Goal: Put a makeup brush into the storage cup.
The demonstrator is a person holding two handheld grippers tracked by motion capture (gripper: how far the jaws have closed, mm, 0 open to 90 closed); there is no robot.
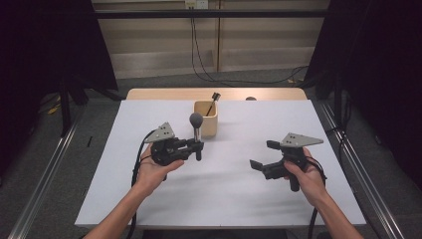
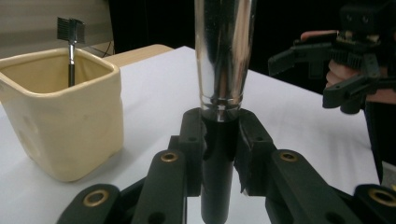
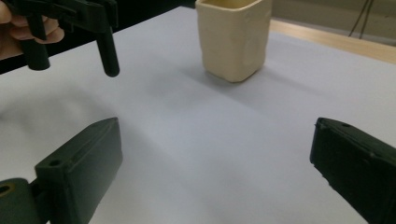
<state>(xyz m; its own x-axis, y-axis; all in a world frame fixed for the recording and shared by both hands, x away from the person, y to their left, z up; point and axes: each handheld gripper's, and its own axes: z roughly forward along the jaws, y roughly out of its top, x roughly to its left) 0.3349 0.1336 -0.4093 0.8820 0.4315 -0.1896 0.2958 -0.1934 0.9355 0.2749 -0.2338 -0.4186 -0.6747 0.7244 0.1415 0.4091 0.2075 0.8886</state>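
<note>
Fingers of the left gripper (image 1: 198,146) clench a makeup brush (image 1: 196,130) upright by its black handle, just beside the cream cup (image 1: 205,119) on the white bench (image 1: 224,194). Right gripper (image 1: 263,155) hovers well apart, fingers spread wide and empty.

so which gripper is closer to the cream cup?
Left. The left gripper, shut on the makeup brush, sits just in front-left of the cream cup. The right gripper, fingers open, is well off to the cup's right and nearer the person.
</note>
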